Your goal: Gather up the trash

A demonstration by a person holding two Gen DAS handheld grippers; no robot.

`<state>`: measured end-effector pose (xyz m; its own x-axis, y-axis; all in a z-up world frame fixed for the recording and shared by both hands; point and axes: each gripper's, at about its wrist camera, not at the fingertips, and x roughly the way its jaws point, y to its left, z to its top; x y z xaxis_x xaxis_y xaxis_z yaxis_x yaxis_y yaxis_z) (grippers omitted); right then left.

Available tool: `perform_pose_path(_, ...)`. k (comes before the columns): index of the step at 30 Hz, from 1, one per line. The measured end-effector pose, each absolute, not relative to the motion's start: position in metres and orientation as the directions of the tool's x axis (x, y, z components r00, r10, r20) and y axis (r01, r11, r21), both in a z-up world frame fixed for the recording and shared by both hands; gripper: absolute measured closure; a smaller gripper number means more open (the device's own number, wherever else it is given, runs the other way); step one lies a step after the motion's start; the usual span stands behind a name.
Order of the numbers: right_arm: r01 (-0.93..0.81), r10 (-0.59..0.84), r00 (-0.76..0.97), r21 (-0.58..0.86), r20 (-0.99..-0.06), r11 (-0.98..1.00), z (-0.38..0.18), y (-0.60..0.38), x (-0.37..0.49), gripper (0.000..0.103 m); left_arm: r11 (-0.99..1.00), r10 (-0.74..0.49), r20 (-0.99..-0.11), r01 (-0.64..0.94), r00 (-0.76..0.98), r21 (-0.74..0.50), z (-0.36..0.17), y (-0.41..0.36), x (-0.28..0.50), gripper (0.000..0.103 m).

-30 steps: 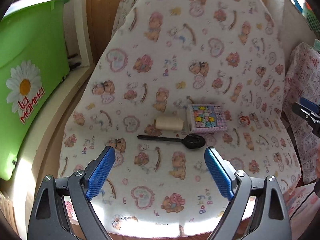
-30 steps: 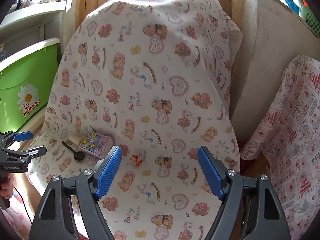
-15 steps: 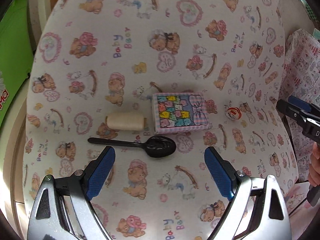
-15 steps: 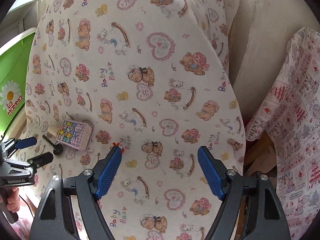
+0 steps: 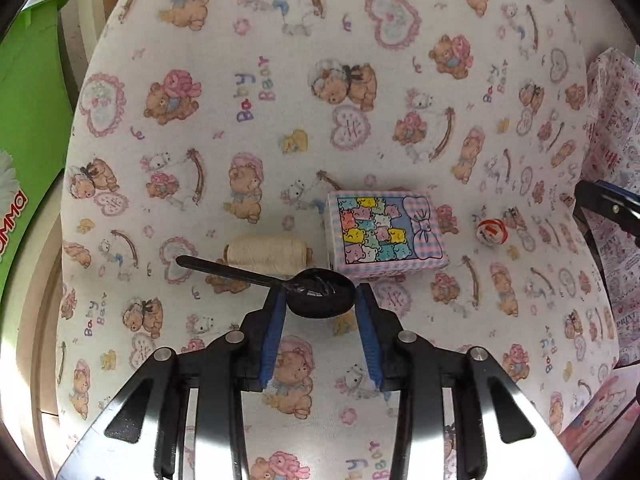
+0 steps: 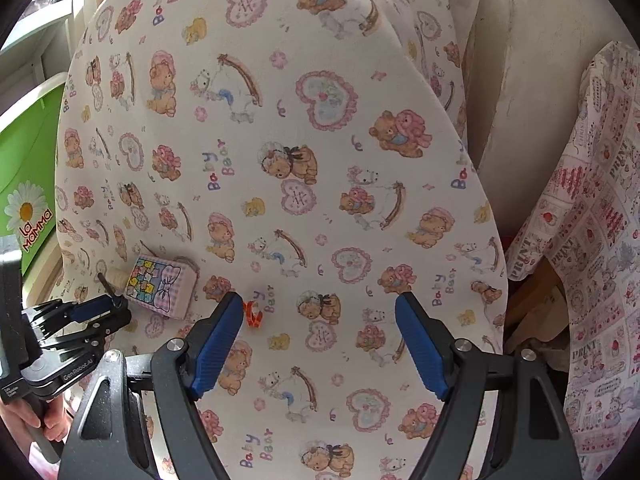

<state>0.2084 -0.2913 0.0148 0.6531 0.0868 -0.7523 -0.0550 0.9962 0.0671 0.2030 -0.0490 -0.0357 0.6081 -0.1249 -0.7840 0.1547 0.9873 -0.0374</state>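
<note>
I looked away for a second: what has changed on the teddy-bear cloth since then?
The left claw came down toward the cloth and narrowed from wide open to close on the bowl of the black plastic spoon. The right claw moved closer too, still open, beside the small red-and-white scrap. The thread spool, patterned box and scrap lie where they were.

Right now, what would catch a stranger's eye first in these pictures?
Probably the left claw closed on a black spoon on the teddy-bear cloth. Just beyond lie a pastel box and a thread spool; a green bin stands far left.
</note>
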Motion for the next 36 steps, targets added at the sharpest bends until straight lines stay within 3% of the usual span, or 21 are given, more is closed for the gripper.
perform_pose_path(9, -0.050, 0.098, 0.633, 0.086, -0.768, 0.995, 0.006, -0.288, 0.213, 0.023, 0.973, -0.218, -0.709, 0.202, 0.671, -0.109, -0.002, -0.035, 0.174, 0.068)
perform_pose_path(16, -0.094, 0.085, 0.595, 0.035, -0.799, 0.995, -0.012, -0.259, 0.220, 0.023, 0.980, -0.121, -0.681, 0.195, 0.722, 0.031, -0.007, -0.035, 0.165, 0.068)
perform_pose_path(20, -0.103, 0.071, 0.595, 0.012, -0.800, 0.995, -0.017, -0.245, 0.225, 0.023, 0.982, -0.116, -0.692, 0.189, 0.713, 0.031, -0.014, -0.025, 0.164, 0.068)
perform_pose_path(26, -0.072, 0.072, 0.586, 0.036, -0.807, 0.997, -0.023, -0.240, 0.236, 0.023, 0.987, -0.158, -0.715, 0.139, 0.682, -0.085, -0.017, -0.011, 0.163, 0.068)
perform_pose_path(36, -0.079, 0.024, 0.561, -0.025, -0.827, 0.997, -0.045, -0.214, 0.249, 0.043, 0.986, -0.169, -0.671, 0.119, 0.722, -0.120, -0.001, -0.002, 0.158, 0.068)
